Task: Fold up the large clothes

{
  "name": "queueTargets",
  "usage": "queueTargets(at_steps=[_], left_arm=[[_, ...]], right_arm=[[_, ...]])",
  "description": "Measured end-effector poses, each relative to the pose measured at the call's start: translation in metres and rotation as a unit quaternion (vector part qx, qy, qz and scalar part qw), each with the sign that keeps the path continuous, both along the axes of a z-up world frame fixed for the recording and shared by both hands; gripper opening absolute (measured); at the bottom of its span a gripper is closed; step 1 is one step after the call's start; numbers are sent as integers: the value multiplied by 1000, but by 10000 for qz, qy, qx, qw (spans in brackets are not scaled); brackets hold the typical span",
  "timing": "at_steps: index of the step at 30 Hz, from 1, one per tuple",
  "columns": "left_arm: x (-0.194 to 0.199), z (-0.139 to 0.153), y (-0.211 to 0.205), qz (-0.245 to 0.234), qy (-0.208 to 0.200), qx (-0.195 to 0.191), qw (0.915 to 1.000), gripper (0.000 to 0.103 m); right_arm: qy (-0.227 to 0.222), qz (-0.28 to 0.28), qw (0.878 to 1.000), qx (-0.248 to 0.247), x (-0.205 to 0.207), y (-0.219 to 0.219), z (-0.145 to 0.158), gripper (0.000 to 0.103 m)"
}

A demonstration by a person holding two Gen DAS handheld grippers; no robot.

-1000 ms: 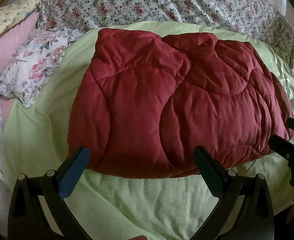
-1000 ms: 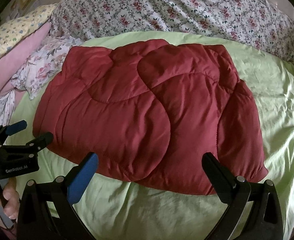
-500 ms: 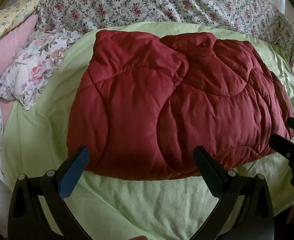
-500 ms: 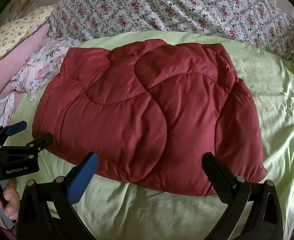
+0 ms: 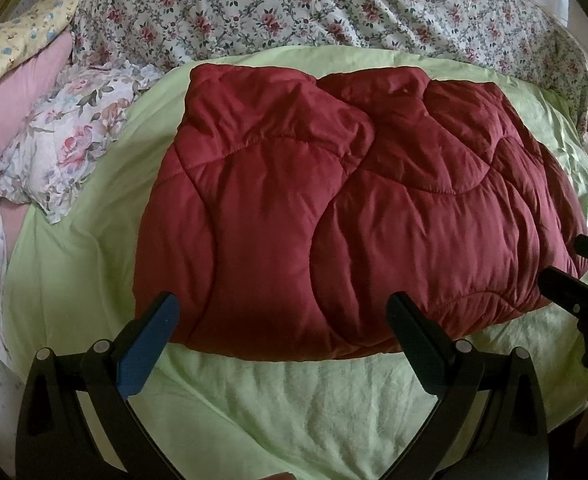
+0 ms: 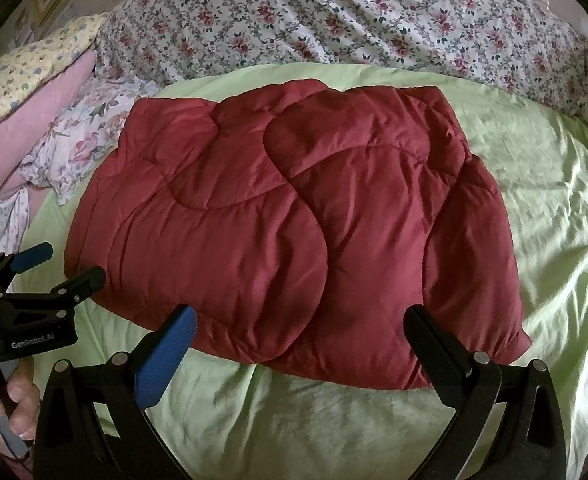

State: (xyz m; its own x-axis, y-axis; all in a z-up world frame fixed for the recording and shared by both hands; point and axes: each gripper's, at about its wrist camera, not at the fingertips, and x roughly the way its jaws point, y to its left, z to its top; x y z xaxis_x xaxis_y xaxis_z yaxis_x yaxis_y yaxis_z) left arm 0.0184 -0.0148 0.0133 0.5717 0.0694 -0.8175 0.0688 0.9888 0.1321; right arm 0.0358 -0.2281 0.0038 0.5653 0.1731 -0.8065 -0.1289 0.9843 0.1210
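Both grippers' jaws gape wide, empty, before red quilt [image 5: 358, 208].

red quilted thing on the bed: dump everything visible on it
The red quilted garment is dark maroon, puffy, with curved stitched seams and a slightly shiny fabric. It lies folded into a rough rectangle, flat on the light green sheet, with a layered flap showing on top. No sleeves or collar can be made out. Both the left gripper and right gripper are open near its front edge, holding nothing.
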Motion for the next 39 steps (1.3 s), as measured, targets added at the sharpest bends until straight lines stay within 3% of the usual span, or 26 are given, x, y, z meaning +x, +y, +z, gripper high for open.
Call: queueTargets(at_steps=[39], left_arm=[[-5,7,-1,-12,-97,-18,10000,103]], right_arm=[[-81,-6,10000,16,-8,2,9,103]])
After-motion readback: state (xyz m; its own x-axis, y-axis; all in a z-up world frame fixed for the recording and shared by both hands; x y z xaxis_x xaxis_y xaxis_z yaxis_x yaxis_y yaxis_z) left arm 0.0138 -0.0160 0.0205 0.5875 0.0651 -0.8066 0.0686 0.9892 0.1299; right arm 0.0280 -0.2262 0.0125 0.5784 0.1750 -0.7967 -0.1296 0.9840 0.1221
